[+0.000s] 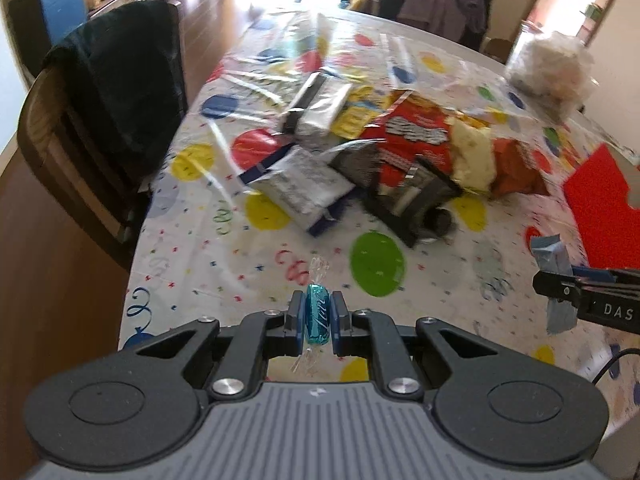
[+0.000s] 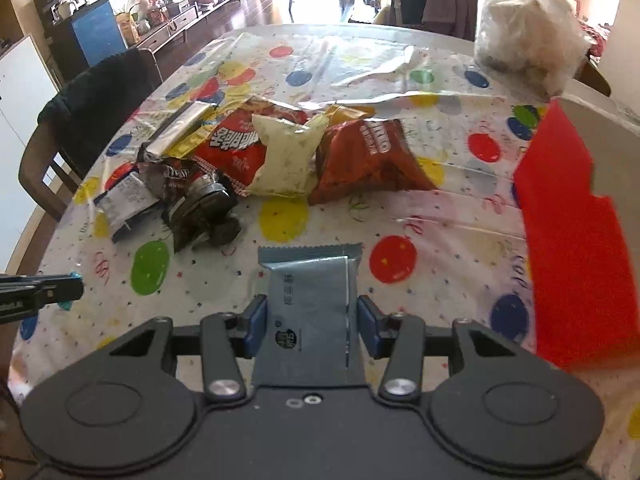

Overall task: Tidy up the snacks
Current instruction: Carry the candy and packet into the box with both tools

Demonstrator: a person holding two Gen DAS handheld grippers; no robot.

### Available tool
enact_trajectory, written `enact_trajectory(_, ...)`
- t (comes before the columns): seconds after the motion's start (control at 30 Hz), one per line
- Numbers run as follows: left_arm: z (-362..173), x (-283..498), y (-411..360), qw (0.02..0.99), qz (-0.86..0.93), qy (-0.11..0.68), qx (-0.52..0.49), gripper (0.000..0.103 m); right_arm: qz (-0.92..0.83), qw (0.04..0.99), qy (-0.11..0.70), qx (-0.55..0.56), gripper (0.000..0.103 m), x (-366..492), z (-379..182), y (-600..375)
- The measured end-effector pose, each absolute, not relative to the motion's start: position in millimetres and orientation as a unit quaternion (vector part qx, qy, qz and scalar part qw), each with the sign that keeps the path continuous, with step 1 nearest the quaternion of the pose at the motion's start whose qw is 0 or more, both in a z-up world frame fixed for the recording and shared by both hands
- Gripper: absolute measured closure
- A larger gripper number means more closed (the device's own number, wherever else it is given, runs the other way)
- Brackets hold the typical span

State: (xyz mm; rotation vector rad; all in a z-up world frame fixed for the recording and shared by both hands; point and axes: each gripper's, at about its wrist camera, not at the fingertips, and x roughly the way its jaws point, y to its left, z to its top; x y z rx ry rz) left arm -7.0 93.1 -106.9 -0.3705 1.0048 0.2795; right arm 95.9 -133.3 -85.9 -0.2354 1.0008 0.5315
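My left gripper [image 1: 317,317] is shut on a small teal wrapped candy [image 1: 317,318] and holds it above the near table edge. My right gripper [image 2: 312,320] is shut on a flat grey-blue snack packet [image 2: 310,300]; it also shows at the right of the left wrist view [image 1: 554,280]. A pile of snacks lies mid-table: a red bag [image 2: 236,144], a cream bag [image 2: 286,158], a dark red chip bag [image 2: 366,158], dark cookie packs [image 2: 200,200] and silver packets [image 1: 300,184]. A red box [image 2: 576,248] stands at the right.
The table [image 2: 460,240] has a balloon-print cloth under clear plastic. A chair draped in dark cloth [image 1: 108,92] stands at the left edge. A crumpled clear plastic bag [image 2: 524,36] sits at the far right. The left gripper shows at the left of the right wrist view [image 2: 60,290].
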Motion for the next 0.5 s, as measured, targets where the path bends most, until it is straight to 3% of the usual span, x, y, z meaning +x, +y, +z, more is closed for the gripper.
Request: enact_trajectory(0.5,-34,38,20,0.868,0.019,0.482,-0.120,0.091,0.228,0.841,0.486,-0.066,0.057,96,-8,-215)
